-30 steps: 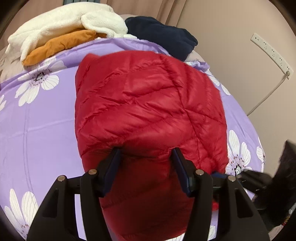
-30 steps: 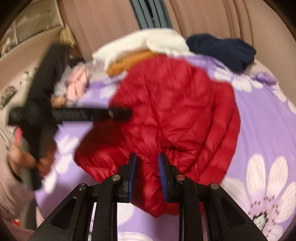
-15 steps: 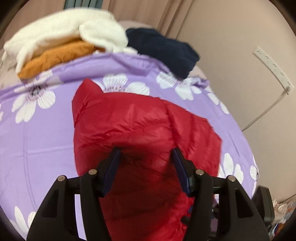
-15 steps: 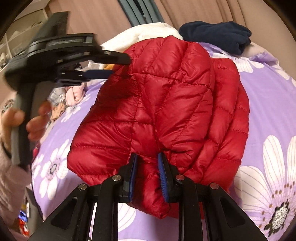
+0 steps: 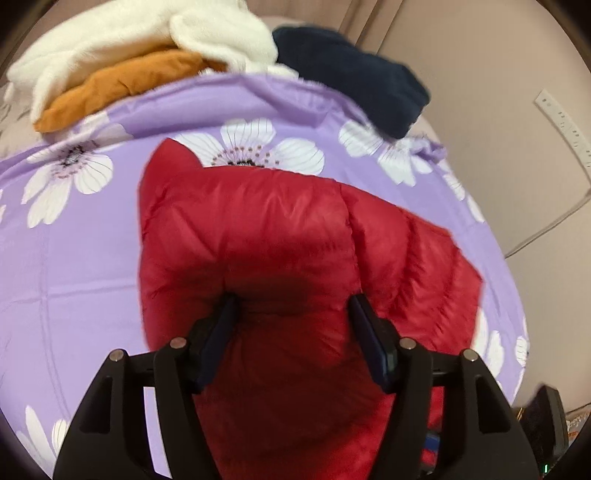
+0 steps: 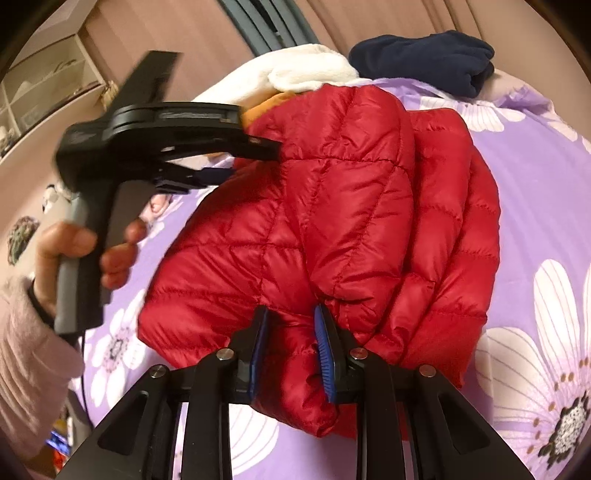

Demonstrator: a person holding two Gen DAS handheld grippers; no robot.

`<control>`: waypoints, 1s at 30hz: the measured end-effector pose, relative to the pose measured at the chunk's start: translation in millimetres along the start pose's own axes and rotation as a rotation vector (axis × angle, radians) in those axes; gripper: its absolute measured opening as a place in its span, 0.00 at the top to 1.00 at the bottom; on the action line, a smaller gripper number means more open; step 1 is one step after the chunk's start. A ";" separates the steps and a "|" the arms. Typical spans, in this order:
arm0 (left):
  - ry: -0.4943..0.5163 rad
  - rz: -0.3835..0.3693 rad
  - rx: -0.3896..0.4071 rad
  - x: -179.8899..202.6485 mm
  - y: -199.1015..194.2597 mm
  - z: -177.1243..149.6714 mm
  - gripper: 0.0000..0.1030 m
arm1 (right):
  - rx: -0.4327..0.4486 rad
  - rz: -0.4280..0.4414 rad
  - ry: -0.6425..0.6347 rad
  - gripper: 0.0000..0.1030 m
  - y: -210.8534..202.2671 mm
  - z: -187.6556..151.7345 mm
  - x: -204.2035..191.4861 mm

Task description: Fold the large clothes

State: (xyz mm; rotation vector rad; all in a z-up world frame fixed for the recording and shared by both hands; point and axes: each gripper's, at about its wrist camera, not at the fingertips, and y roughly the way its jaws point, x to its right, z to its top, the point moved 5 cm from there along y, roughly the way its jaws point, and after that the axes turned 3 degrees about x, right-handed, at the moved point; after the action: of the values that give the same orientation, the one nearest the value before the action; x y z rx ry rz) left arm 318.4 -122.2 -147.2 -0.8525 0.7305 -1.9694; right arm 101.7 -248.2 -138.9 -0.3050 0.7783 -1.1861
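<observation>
While the left claw is spreading its fingers, a thick fold of the red puffer jacket sits between them, and whether the pads still press on it cannot be told from the pictures. A second ago the jacket reached almost to the pile of clothes beyond this claw; now its far edge lies lower on the bed, and a white flower of the purple bedspread shows between the two. To the left beyond the claw lie the white fleece and the orange garment under it; to the right beyond it lies the navy garment, with a power strip on the wall further right. In the right wrist view the person's left hand, in a pink sleeve, grips the handle of the left claw, which meets the jacket's left side; a second ago that claw was a blur lower and further left. The right claw is clenched on a bunched edge of the jacket, as it was a second ago. The jacket now spreads wider to this claw's left and lies on the bedspread.
</observation>
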 end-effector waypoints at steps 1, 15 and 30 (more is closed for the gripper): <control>0.005 -0.009 0.018 0.4 -9.7 -3.6 0.38 | -0.001 0.004 0.006 0.77 -1.2 0.4 -0.4; -0.054 -0.058 0.025 -26.2 -40.5 -83.0 0.39 | 0.200 0.028 0.067 0.76 -58.8 45.2 -3.2; 0.053 -0.017 0.045 -8.5 -26.8 -83.6 0.28 | 0.051 -0.180 0.077 0.76 25.8 82.0 33.4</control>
State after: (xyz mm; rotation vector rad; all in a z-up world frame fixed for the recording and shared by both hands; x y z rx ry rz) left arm 243.8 -87.9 -179.6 -0.7847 0.7090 -2.0233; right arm 181.4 -283.5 -109.0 -0.2929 0.7990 -1.3919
